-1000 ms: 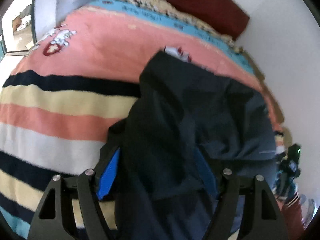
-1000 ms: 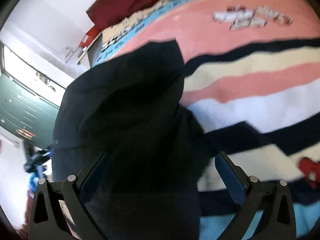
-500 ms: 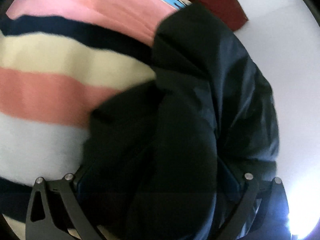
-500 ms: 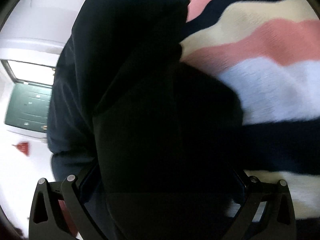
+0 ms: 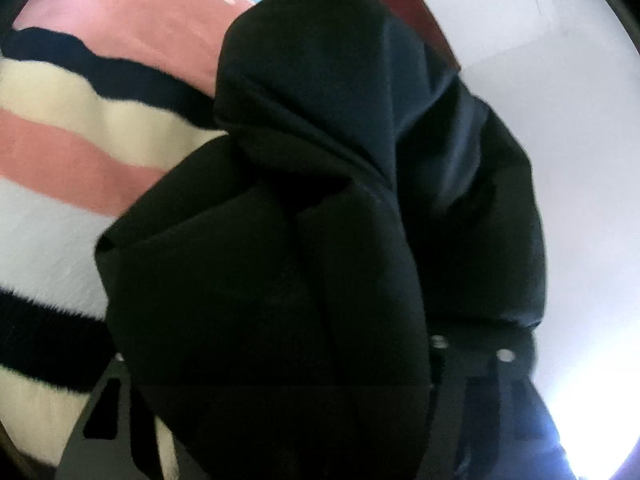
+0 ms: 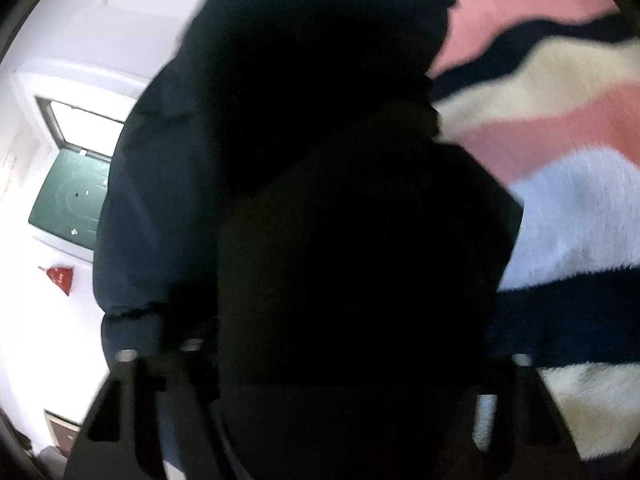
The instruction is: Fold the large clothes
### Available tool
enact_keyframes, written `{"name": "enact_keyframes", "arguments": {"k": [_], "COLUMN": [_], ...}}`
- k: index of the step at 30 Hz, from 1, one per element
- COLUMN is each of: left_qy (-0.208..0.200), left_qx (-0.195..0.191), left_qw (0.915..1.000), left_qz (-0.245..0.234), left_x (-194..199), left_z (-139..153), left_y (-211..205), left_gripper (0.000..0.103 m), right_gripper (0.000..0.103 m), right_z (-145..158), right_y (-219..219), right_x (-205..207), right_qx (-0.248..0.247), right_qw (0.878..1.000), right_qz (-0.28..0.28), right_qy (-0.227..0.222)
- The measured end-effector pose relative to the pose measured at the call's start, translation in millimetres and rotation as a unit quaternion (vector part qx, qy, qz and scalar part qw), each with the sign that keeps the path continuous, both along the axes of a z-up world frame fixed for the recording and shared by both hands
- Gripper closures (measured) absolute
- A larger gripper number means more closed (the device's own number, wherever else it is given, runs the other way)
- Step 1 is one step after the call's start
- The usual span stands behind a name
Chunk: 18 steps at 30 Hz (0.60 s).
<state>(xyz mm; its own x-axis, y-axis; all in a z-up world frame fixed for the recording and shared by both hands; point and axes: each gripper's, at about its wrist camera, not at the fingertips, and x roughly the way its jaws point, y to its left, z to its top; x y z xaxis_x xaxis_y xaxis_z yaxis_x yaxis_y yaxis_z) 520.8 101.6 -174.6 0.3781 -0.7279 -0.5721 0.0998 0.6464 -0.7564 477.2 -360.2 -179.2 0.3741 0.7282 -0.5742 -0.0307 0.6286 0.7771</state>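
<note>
A dark, bulky garment (image 5: 340,160) lies bunched on the striped blanket (image 5: 72,152) and fills most of both views. My left gripper (image 5: 280,340) has a thick fold of it between its fingers, and its jaws are closing. The cloth hangs over the fingertips and hides the pads. In the right wrist view the same garment (image 6: 300,100) bulges up between the fingers of my right gripper (image 6: 352,340), whose jaws are closing too, with the pads buried under the fabric. Only the black finger frames show at the bottom of each view.
The blanket (image 6: 560,128) has pink, cream, white and navy stripes. A maroon pillow (image 5: 400,8) lies at the bed's head against a white wall (image 5: 560,120). A green door (image 6: 68,200) and a red ornament (image 6: 60,278) are beyond the bed's edge.
Both grippers have dropped in close to the garment, which now fills the views. The blue pads, bare a second ago, are covered by cloth, and the fingers stand closer together.
</note>
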Motion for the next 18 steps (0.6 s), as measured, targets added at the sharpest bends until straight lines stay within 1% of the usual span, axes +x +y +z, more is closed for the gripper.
{"name": "enact_keyframes", "arguments": {"k": [1, 3, 4, 5, 6, 7, 8, 11, 15, 18], "left_qy": [-0.002, -0.01, -0.016, -0.024, -0.03, -0.037, -0.044, -0.062, -0.089, -0.092], "left_qx": [-0.004, -0.016, -0.019, -0.028, -0.038, -0.039, -0.038, -0.055, -0.077, -0.084], "left_qw": [1.0, 0.9998, 0.9996, 0.9993, 0.9988, 0.9986, 0.9983, 0.9965, 0.9929, 0.9921], "left_qz": [0.004, 0.009, 0.009, 0.006, 0.002, -0.003, -0.007, -0.014, -0.018, -0.011], "left_x": [-2.1, -7.3, -9.1, -11.5, -14.2, -18.2, -23.2, -38.8, -65.2, -75.5], "left_z": [3.6, 16.6, 22.6, 31.4, 39.6, 47.1, 54.2, 77.1, 106.8, 114.7], "left_y": [1.3, 4.2, 4.8, 5.5, 4.9, 3.7, 3.3, 6.3, 12.3, 27.4], "left_gripper": [0.052, 0.057, 0.059, 0.062, 0.062, 0.062, 0.062, 0.062, 0.062, 0.063], "right_gripper": [0.057, 0.065, 0.068, 0.07, 0.072, 0.074, 0.074, 0.076, 0.076, 0.076], "right_z": [6.4, 22.9, 31.2, 41.6, 53.6, 66.1, 76.3, 108.5, 150.3, 170.1], "right_y": [3.3, 11.5, 14.9, 19.0, 23.0, 26.6, 28.0, 35.5, 37.2, 31.7], "right_x": [-1.5, -2.2, -3.4, -4.5, -5.9, -7.3, -6.3, -11.3, -31.3, -51.2], "right_qx": [-0.01, -0.032, -0.04, -0.045, -0.048, -0.05, -0.052, -0.053, -0.048, -0.032], "right_qw": [1.0, 0.999, 0.999, 0.998, 0.997, 0.996, 0.995, 0.993, 0.989, 0.989], "right_qz": [0.001, -0.002, -0.003, -0.003, -0.004, -0.004, -0.005, -0.004, 0.001, -0.003], "right_qy": [-0.007, -0.022, -0.03, -0.041, -0.055, -0.069, -0.08, -0.107, -0.137, -0.143]}}
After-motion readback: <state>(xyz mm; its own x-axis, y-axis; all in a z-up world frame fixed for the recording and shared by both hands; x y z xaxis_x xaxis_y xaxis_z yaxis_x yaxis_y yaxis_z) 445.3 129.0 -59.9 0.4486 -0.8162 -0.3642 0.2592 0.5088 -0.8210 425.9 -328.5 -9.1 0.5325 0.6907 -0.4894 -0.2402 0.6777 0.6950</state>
